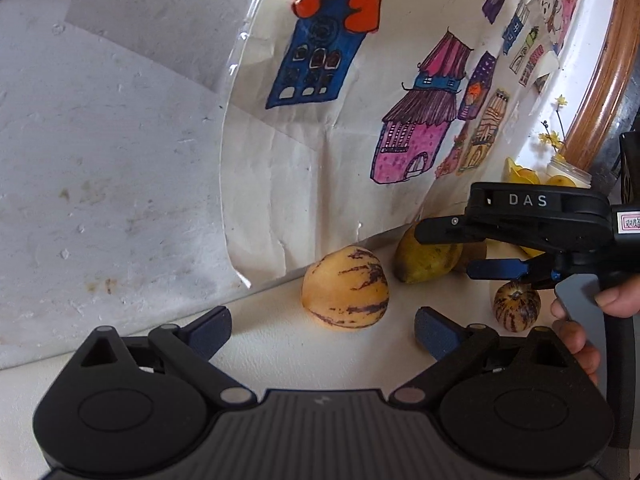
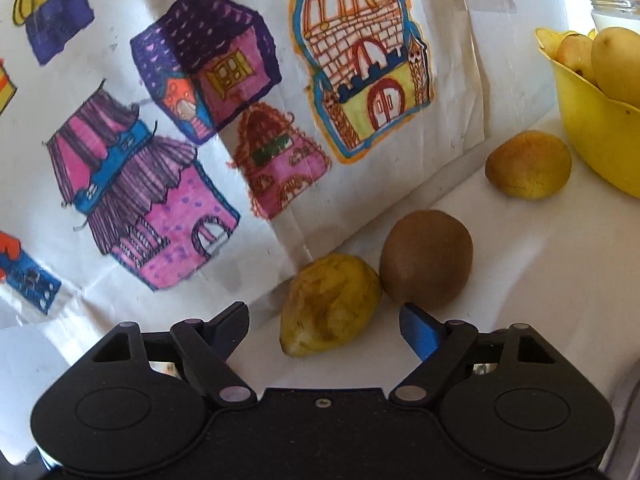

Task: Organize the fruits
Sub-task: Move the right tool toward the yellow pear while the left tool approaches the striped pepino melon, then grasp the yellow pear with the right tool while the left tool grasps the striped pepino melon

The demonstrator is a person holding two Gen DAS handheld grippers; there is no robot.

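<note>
In the left wrist view a yellow-orange melon with purple stripes (image 1: 345,290) lies on the white table just ahead of my open, empty left gripper (image 1: 322,330). A small striped fruit (image 1: 517,306) lies to its right. My right gripper (image 1: 444,248) reaches in from the right, open, over a yellow-green pear (image 1: 424,260). In the right wrist view my right gripper (image 2: 324,326) is open with the pear (image 2: 330,304) between and just ahead of its fingers. A brown kiwi (image 2: 426,258) touches the pear. A yellow-orange fruit (image 2: 528,165) lies beside the yellow bowl (image 2: 592,132) holding several fruits.
A paper sheet with drawn houses (image 2: 192,128) leans on the wall right behind the fruits. A glass jar with yellow flowers (image 1: 568,170) stands behind the bowl. A wooden frame (image 1: 604,80) is at far right.
</note>
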